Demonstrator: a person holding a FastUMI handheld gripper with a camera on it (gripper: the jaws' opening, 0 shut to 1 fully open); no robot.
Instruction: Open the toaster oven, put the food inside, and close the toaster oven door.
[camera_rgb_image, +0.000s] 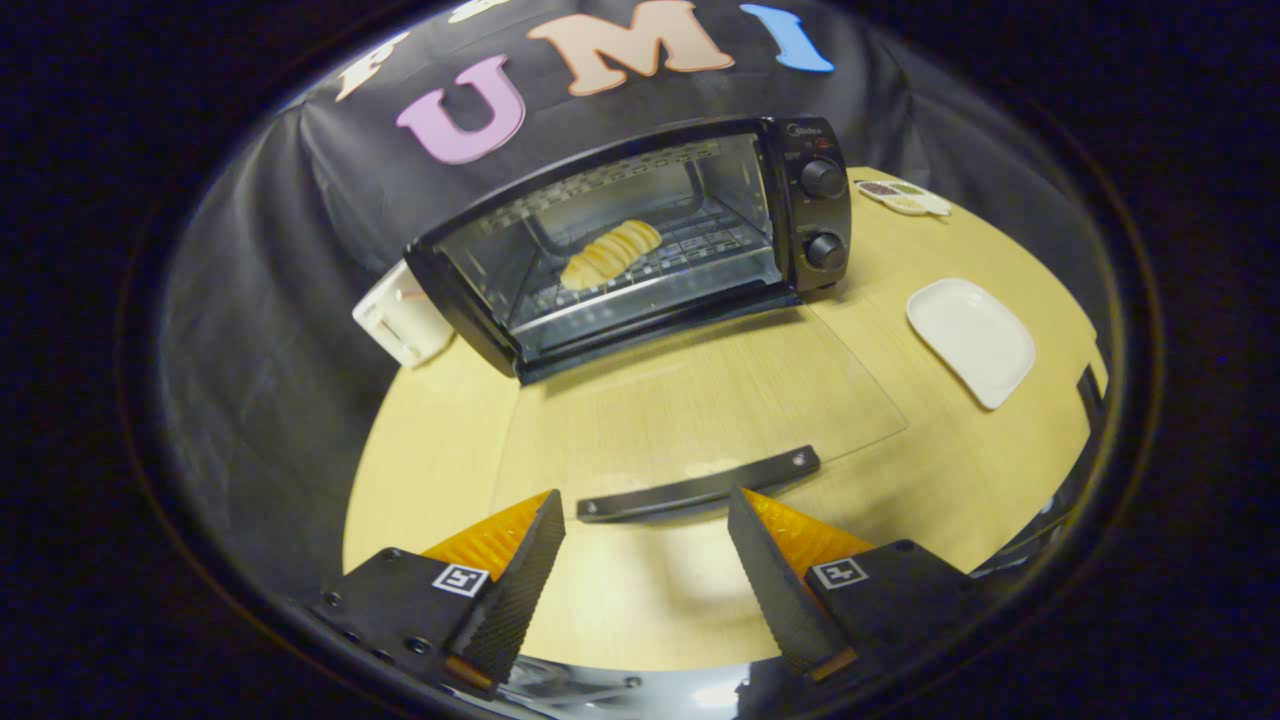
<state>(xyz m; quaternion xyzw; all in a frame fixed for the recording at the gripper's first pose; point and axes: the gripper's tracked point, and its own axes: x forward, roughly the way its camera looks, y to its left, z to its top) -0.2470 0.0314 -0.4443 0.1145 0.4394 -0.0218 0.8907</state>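
The gripper (645, 520) is wide open and holds nothing. The door handle (698, 485) lies just ahead of its fingers. The glass door (700, 390) is folded down flat over the tabletop (430, 440). Beyond, the bread (610, 253) rests on the rack inside the toaster oven (640, 240). A white plate (970, 340) sits to the right.

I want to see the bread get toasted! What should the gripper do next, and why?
Probably ease the open gripper forward under the door handle, then lift. The bread already lies on the rack inside the toaster oven, the glass door lies folded down, and the handle sits just ahead of the fingers.
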